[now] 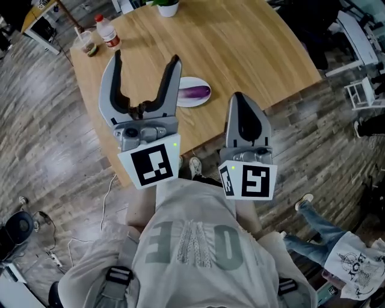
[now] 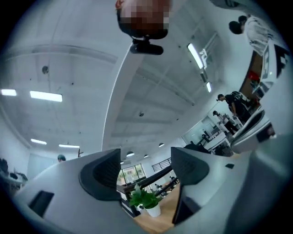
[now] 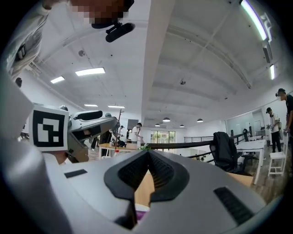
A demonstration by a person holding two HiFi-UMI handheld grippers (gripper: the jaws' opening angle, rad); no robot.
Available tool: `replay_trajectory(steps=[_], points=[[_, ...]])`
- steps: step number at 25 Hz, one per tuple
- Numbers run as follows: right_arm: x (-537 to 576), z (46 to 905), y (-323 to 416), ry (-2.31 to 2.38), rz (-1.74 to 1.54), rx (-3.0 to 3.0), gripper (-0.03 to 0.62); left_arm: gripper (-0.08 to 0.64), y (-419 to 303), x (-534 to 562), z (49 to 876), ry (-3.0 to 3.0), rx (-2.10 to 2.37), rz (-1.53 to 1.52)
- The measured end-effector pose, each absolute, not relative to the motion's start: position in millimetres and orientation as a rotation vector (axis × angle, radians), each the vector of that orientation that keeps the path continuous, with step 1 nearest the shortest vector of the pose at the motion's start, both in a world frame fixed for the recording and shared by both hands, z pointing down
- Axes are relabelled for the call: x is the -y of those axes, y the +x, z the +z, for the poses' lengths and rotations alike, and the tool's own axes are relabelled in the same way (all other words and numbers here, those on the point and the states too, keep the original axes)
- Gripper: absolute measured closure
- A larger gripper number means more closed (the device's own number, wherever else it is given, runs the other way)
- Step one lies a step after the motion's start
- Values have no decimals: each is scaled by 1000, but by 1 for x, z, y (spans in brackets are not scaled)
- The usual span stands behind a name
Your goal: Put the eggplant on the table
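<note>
Eggplant (image 1: 196,92), glossy purple, perhaps on plate (image 1: 191,103); left hand-held gripper (image 1: 146,57) splayed, right hand-held gripper (image 1: 239,96) clenched.

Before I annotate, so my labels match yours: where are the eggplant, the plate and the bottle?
eggplant (image 1: 196,92), head view, middle of its purple body.
plate (image 1: 194,80), head view, bare far rim.
bottle (image 1: 109,33), head view, mid-body.

1. Head view: the left rim of the plate (image 1: 187,102) is hidden behind the right jaw of the left gripper (image 1: 146,57).
2. Potted plant (image 1: 167,6) is cut off by the top edge; only the pot and a few leaves show.
3. Bottle (image 1: 108,31) label is too small to read.
4. Right gripper view: the table (image 3: 144,187) and plate show only as slivers below the closed jaws of the right gripper (image 3: 147,153). The purple fleck (image 3: 140,215) there is too small to identify.
5. Left gripper view: the gripper body masks most of the table.
</note>
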State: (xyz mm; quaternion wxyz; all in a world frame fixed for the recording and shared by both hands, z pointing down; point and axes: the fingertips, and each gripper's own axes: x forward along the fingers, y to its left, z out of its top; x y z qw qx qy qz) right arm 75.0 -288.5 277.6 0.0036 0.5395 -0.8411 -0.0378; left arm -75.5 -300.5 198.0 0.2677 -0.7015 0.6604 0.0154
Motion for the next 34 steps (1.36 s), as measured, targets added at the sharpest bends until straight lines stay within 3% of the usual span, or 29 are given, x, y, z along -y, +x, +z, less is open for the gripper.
replay_trajectory(steps=[2, 3, 6, 34], points=[[290, 268, 64, 1676, -129, 2710, 574, 218, -68, 290, 184, -1863, -1713, -9], [290, 263, 60, 1667, -131, 2742, 574, 253, -65, 287, 179, -1857, -1695, -23], [292, 256, 47, 1635, -132, 2803, 574, 552, -56, 283, 178, -1901, -1643, -57], [293, 258, 24, 1542, -136, 2862, 575, 552, -56, 282, 192, -2127, -1629, 26]])
